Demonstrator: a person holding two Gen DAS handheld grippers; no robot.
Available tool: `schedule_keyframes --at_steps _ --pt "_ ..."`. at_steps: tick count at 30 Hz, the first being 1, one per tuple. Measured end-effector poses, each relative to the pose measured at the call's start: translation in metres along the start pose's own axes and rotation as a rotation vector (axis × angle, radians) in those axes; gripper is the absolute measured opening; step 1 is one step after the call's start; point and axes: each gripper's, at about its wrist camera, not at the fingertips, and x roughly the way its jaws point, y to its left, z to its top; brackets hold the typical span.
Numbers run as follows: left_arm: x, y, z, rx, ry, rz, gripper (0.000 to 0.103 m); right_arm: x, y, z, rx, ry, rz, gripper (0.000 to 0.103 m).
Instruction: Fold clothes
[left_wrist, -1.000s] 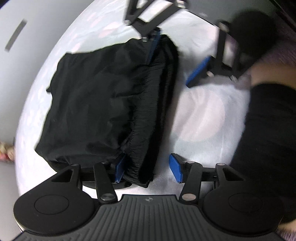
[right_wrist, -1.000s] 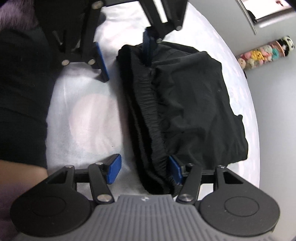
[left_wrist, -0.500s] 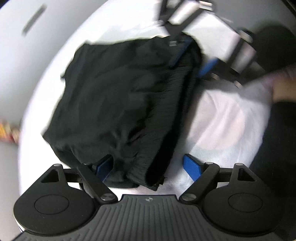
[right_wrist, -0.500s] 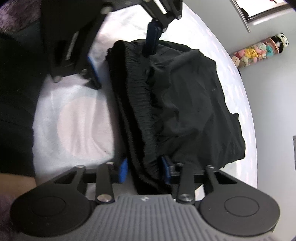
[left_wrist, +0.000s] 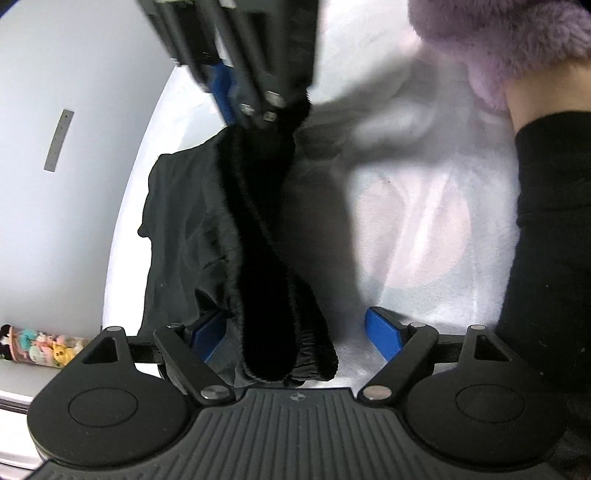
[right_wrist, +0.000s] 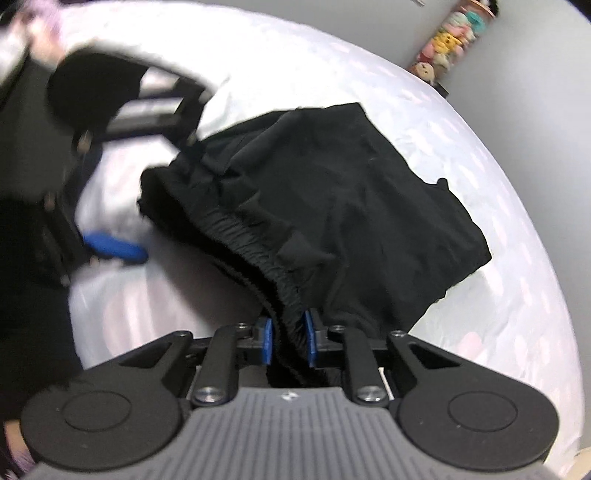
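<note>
The folded garment (right_wrist: 332, 206) lies mid-frame on the bed (right_wrist: 461, 122), its waistband (right_wrist: 258, 251) running down between the right gripper (right_wrist: 288, 339) fingers at bottom centre, the left gripper (right_wrist: 122, 192) at left, a toy tube (right_wrist: 450, 37) upper right.

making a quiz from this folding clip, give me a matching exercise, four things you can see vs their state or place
Things:
1. left gripper
2. right gripper
3. black shorts
4. tube of plush toys

States or places:
A. jaws closing on the elastic waistband
B. jaws wide apart, pads off the cloth
C. by the grey wall, past the bed's edge
D. lying partly folded on the white bedsheet

Pairs: 1-B, 2-A, 3-D, 4-C
</note>
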Motion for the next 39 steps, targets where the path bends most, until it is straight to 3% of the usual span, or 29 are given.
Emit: schedule_keyframes --at_steps 4,8,13,17,21,27,30,32,34,39 --pt "0.004 -0.002 0.002 0.029 0.016 0.044 0.081 -0.005 -0.008 0.002 0.016 -0.001 0.029 0.02" --pt "0.004 0.0 0.001 0.02 0.021 0.05 0.048 -0.009 -0.01 -0.001 0.024 -0.003 0.044 0.02" --pt "-0.003 0.014 -0.006 -0.045 0.016 0.015 0.029 -0.006 -0.012 -0.003 0.013 -0.008 0.047 0.02" --pt "-0.003 0.04 -0.008 -0.115 0.021 -0.041 0.025 -0.009 0.001 -0.008 -0.064 -0.023 0.007 0.03" --pt "-0.006 0.063 -0.008 -0.198 0.02 -0.101 0.024 -0.013 0.03 -0.015 -0.195 -0.032 -0.059 0.053" --pt "-0.008 0.099 -0.01 -0.357 0.025 -0.183 0.022 0.003 0.059 -0.024 -0.298 0.009 -0.125 0.055" --pt "-0.011 0.115 -0.014 -0.438 0.017 -0.234 0.022 0.016 0.066 -0.028 -0.365 0.035 -0.237 0.055" --pt "-0.013 0.124 -0.018 -0.495 0.009 -0.269 0.022 0.023 0.064 -0.031 -0.378 0.046 -0.265 0.054" --pt "-0.013 0.13 -0.02 -0.501 0.008 -0.272 0.022 0.022 0.058 -0.031 -0.349 0.039 -0.262 0.036" --pt "-0.018 0.139 -0.021 -0.475 0.007 -0.268 0.02 0.005 0.042 -0.024 -0.277 0.0 -0.304 0.024"
